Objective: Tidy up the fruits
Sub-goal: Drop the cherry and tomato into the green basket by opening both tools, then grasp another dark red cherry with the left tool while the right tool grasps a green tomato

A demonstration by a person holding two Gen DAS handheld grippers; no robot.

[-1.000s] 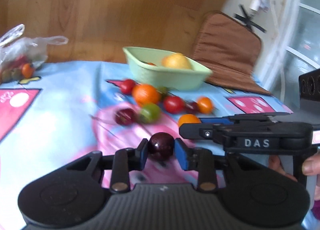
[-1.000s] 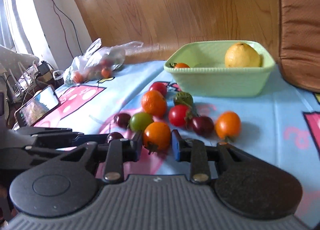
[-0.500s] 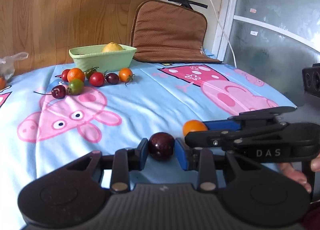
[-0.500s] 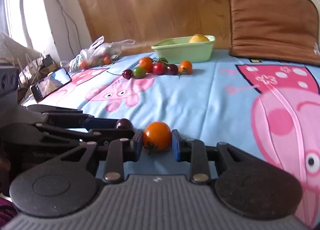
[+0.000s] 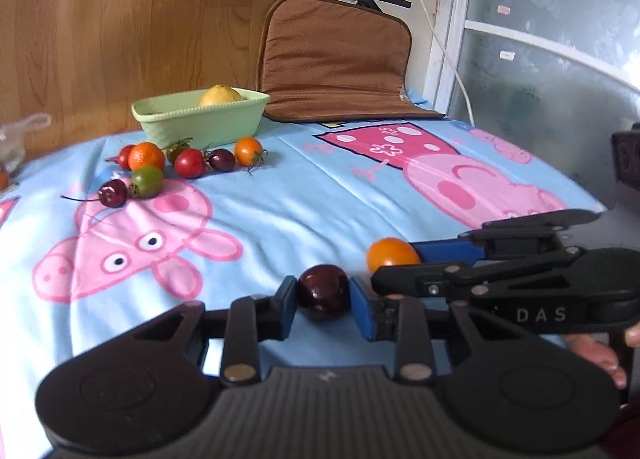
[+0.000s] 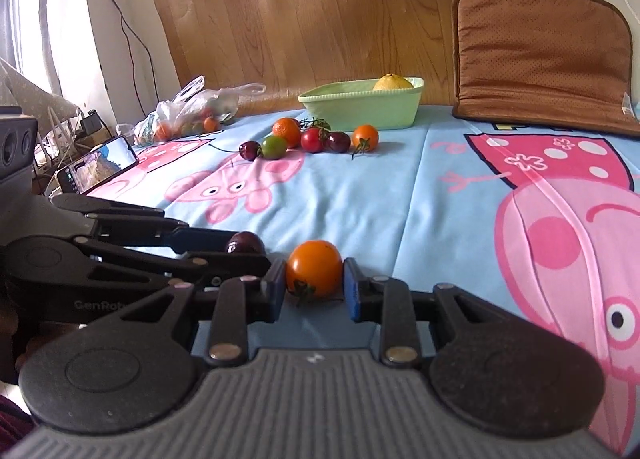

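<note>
Well in front of the green basket (image 5: 200, 119), above the cartoon-print sheet (image 5: 320, 199), the left claw (image 5: 323, 305) gripped a dark purple tomato (image 5: 324, 291). Just beside it, the right claw (image 6: 315, 289) clamped an orange tomato (image 6: 315, 273); other fruits (image 6: 312, 139) lay against the basket's front.

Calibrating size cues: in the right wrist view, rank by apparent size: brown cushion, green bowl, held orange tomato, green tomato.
1. brown cushion
2. green bowl
3. orange tomato, inflated by nearness to the camera
4. green tomato, farther off, so true size against the orange one is unsure
</note>
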